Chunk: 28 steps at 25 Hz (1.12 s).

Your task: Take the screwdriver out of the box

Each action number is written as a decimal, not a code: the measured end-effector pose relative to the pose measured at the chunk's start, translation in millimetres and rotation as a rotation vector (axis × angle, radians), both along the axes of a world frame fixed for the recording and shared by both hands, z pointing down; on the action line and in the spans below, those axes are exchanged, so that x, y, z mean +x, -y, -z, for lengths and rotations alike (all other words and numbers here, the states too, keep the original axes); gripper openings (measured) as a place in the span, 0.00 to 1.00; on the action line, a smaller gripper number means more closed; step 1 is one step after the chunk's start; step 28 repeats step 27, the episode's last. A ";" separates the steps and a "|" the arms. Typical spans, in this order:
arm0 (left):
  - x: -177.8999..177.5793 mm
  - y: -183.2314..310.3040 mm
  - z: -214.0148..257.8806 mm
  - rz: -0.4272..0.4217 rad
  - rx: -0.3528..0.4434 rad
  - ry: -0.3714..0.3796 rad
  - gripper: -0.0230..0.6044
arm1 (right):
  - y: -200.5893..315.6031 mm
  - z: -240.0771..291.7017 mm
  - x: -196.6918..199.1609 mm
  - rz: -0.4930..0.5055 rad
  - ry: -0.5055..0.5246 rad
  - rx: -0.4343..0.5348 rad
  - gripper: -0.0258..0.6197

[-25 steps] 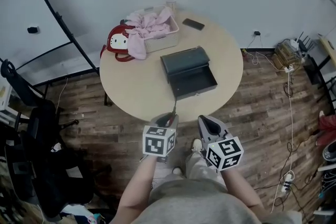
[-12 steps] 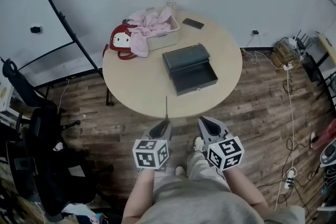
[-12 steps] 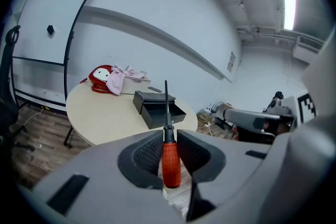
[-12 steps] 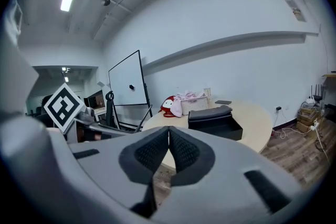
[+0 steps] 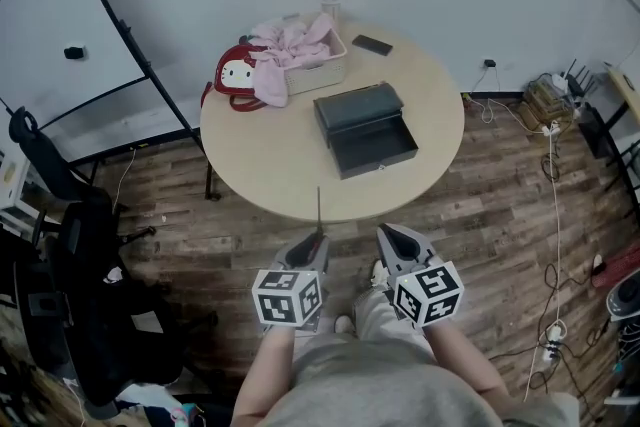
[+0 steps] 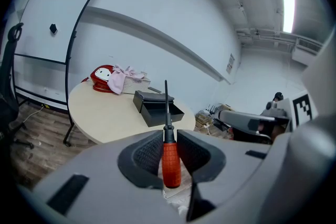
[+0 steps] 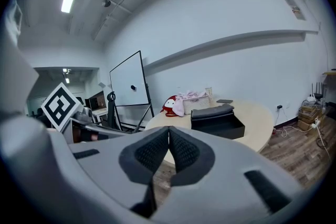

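My left gripper is clamped on the screwdriver. In the left gripper view the two ribbed pads press on either side of its red-orange handle. The black collar and thin metal shaft stick out past the jaws toward the far side. My right gripper is just to the right of it, jaws together with nothing between them; in the right gripper view the pads meet along one line.

From the head view I hold both grippers on the near side of the round table, over the wooden floor. The screwdriver's tip reaches about to the table's near edge. The screwdriver is out of the box and well apart from it.

The dark grey metal box sits on the right half of the table. Its lid is swung back on the far side and its tray faces me.

At the far edge of the table a white basket holds a pink cloth that spills over its left side. A red and white bag lies just left of the basket, and a dark phone lies to its right.

A whiteboard on a black frame stands far left, and a black office chair is on the near left.
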<state>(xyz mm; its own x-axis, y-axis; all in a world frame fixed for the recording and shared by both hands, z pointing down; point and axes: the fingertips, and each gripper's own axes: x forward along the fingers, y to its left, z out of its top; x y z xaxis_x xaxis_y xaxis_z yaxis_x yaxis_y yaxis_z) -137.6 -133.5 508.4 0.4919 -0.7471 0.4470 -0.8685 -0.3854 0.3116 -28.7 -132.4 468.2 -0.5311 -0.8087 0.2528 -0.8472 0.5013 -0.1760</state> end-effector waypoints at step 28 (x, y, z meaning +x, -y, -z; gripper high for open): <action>11.2 10.9 9.3 -0.030 0.020 -0.002 0.15 | 8.0 4.7 0.5 -0.013 -0.061 0.034 0.04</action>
